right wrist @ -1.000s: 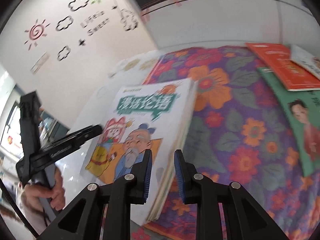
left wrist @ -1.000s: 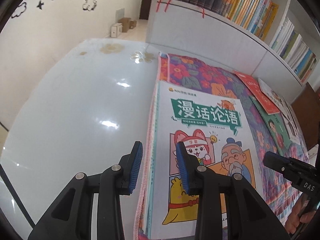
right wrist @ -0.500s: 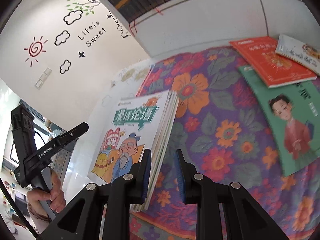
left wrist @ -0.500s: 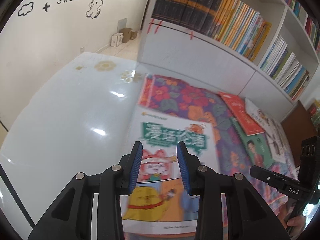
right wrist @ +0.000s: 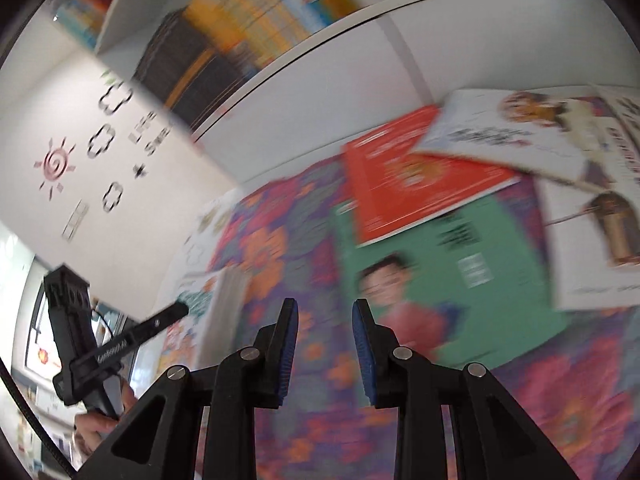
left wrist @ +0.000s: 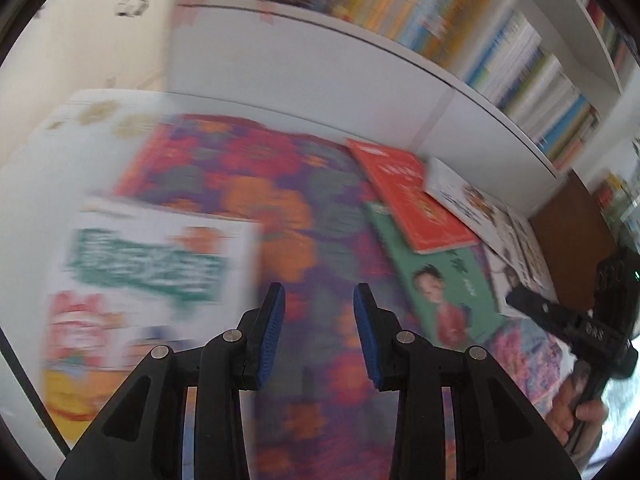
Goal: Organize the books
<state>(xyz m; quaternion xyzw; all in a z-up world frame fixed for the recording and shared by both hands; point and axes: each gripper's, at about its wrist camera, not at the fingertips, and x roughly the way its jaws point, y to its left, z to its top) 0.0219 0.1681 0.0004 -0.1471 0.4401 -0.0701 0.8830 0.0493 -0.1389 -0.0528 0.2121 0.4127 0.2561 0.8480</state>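
— What has changed since a second ago?

— Both grippers have swung off the white comic book [left wrist: 148,280], which they flanked before. It now lies flat at the left end of the flowered cloth [left wrist: 280,208], part of it over the glossy white table [left wrist: 36,168], with nothing gripping it.

— The biggest things first?

— A white bookcase [left wrist: 320,72] behind the table, its shelves packed with upright books, blurred. Then the table, smooth and shiny, and the cloth, printed with orange and red flowers on purple.

— And the books lying on the cloth?

— A green book [right wrist: 452,264] with a child on its cover lies flat; a red book [right wrist: 412,184] overlaps its upper edge; a white illustrated book [right wrist: 500,132] overlaps the red one.

— The grippers?

— The left gripper [left wrist: 319,336] has a narrow gap between its ribbed blue pads [left wrist: 276,332], with only cloth behind it. The right gripper [right wrist: 325,344] has its jaws opening, still narrow, nothing between them; the green book lies beyond.
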